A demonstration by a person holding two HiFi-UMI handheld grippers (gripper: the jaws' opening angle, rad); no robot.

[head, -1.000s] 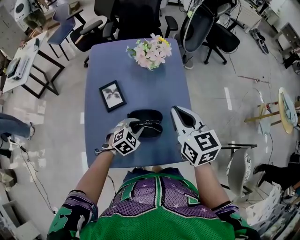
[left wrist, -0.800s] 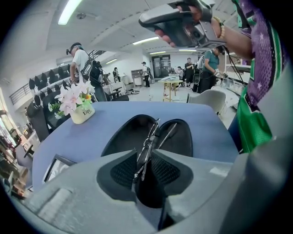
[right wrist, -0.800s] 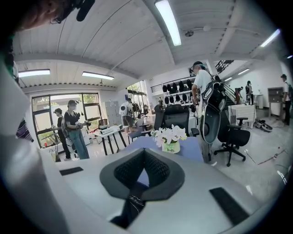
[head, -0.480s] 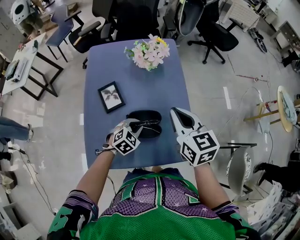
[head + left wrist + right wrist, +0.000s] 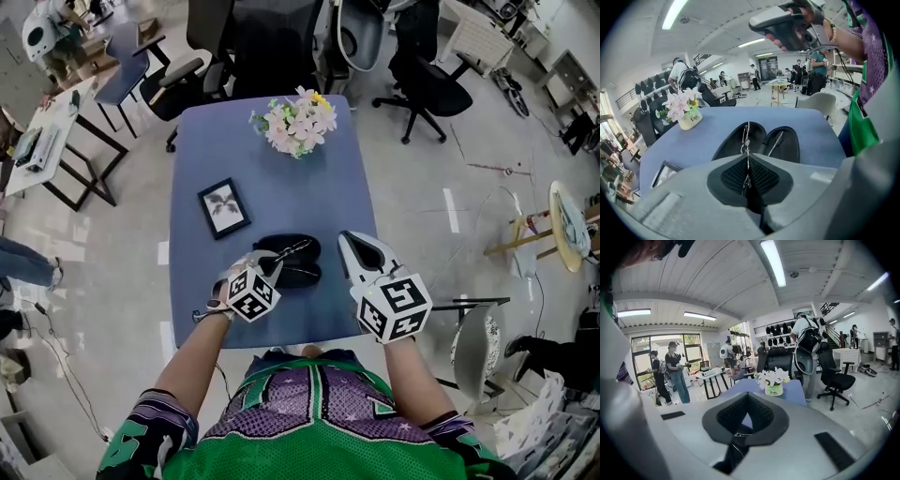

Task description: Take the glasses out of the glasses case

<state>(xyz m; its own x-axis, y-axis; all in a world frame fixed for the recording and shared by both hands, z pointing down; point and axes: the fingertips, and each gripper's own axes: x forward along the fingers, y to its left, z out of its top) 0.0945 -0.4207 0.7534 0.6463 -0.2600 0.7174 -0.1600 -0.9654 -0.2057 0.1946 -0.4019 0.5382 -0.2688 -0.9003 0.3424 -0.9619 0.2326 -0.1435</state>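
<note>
The wire-rimmed glasses look light, thin and easily bent, so a gentle hold on the frame seems best. They sit over the open black glasses case at the table's near edge, pinched in the left gripper. The right gripper, to the right of the case, is closed on nothing.

A pot of pink and white flowers stands near the far edge of the blue counter. A black-framed picture lies flat toward the counter's left edge. Black office chairs stand beyond the far edge on a pale floor.
</note>
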